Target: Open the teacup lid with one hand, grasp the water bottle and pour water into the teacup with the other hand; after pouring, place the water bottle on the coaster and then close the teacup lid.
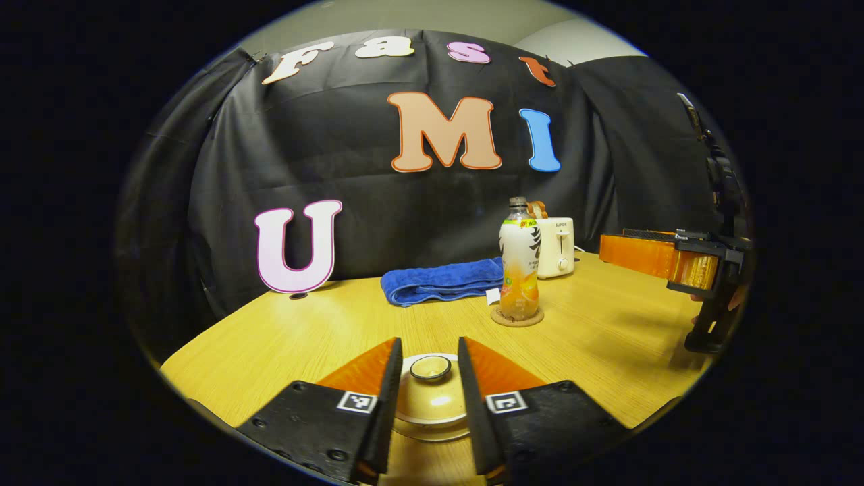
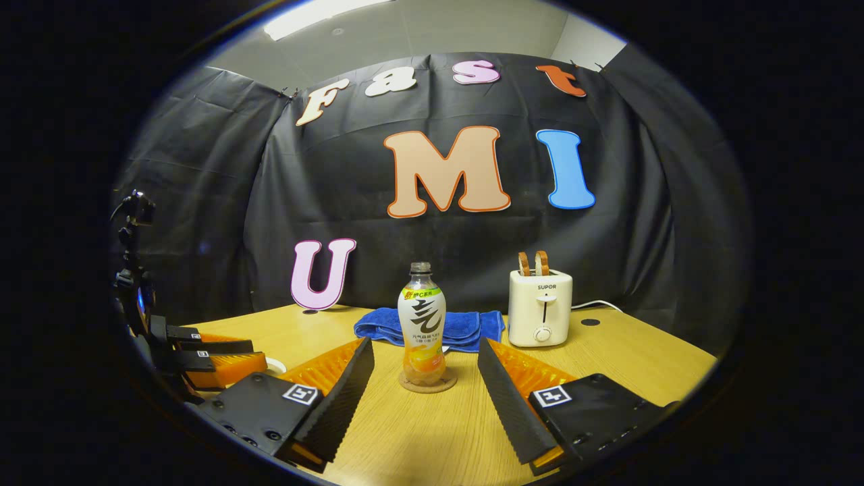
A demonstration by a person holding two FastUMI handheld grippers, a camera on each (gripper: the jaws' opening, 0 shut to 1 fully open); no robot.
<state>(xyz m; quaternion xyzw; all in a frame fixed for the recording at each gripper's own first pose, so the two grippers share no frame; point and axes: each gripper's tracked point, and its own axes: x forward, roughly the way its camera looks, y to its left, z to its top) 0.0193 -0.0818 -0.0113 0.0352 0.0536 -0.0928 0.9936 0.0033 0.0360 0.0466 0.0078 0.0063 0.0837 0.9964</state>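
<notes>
Cream-glazed, the teacup lid [image 1: 430, 391] sits low between the spread fingers of our left hand-held gripper [image 1: 430, 405], apparently not yet touching, so we centre on its knob [image 1: 430, 368] before pinching, while our right hand-held gripper [image 2: 425, 398] waits spread before the water bottle [image 2: 421, 324] on its coaster [image 2: 427, 385].

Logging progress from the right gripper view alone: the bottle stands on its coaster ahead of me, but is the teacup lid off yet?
Observer: No. In the left gripper view the lid sits on the teacup.
Operator: Is the left gripper clamped on it?
Observer: No. The left gripper is open, one finger on each side of the lid's knob, with gaps showing.
</notes>
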